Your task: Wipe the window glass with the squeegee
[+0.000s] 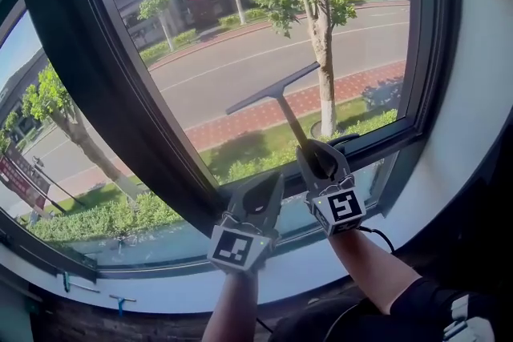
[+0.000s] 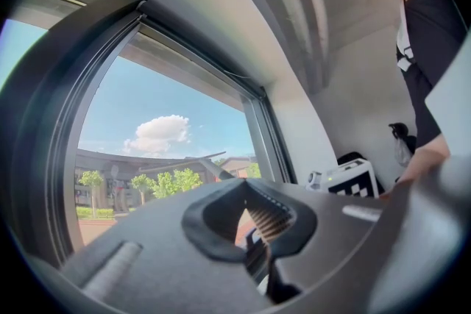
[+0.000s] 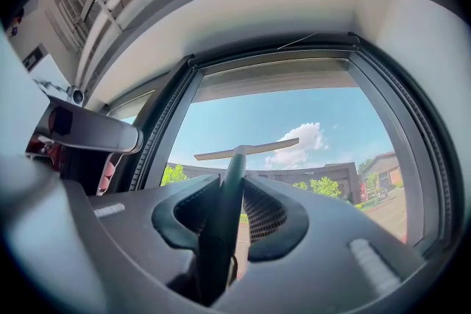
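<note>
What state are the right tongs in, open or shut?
Shut: the right tongs grip the handle of the black T-shaped squeegee, seen in the right gripper view.

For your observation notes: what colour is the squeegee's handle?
The handle is black, clearest in the right gripper view.

The left gripper (image 1: 274, 182) is held up with jaws together and empty; beside it, the right gripper (image 1: 314, 154) is clamped on the squeegee (image 1: 272, 94) handle.
</note>
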`<state>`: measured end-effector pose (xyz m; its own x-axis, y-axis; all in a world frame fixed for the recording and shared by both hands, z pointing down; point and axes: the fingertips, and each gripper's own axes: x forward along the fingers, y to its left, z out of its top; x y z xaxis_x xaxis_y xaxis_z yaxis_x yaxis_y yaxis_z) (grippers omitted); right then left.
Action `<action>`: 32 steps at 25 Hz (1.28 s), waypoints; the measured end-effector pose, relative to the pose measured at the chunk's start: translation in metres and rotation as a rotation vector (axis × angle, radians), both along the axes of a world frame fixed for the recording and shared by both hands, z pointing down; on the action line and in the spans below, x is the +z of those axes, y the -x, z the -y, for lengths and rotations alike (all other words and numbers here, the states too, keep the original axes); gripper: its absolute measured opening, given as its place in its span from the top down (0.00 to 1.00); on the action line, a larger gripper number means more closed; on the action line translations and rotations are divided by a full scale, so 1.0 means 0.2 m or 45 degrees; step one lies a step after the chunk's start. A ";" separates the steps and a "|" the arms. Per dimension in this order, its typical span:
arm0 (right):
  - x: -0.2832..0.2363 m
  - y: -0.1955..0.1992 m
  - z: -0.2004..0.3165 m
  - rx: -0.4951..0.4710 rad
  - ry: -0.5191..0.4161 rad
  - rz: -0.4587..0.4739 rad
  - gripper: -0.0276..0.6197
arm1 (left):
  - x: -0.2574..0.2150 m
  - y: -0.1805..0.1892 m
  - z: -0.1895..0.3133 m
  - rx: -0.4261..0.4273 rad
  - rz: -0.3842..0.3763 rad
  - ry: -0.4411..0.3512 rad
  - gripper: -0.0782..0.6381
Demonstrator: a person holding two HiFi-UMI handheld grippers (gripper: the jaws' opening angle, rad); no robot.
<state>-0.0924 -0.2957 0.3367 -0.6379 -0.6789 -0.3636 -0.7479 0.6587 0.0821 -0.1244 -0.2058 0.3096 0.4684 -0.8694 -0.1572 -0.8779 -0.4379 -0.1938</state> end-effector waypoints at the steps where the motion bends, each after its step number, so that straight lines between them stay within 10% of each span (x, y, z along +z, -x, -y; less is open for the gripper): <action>1: 0.02 0.00 -0.01 -0.001 0.011 -0.007 0.80 | 0.01 0.00 0.00 0.000 0.000 0.005 0.89; 32: 0.59 -0.03 -0.03 -0.060 0.326 -0.038 0.80 | 0.20 0.01 0.06 0.018 -0.014 0.121 0.89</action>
<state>-0.0868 -0.2901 0.4555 -0.6789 -0.7157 -0.1642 -0.7156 0.6949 -0.0703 -0.1257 -0.2182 0.3496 0.4791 -0.8741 -0.0797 -0.8735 -0.4659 -0.1412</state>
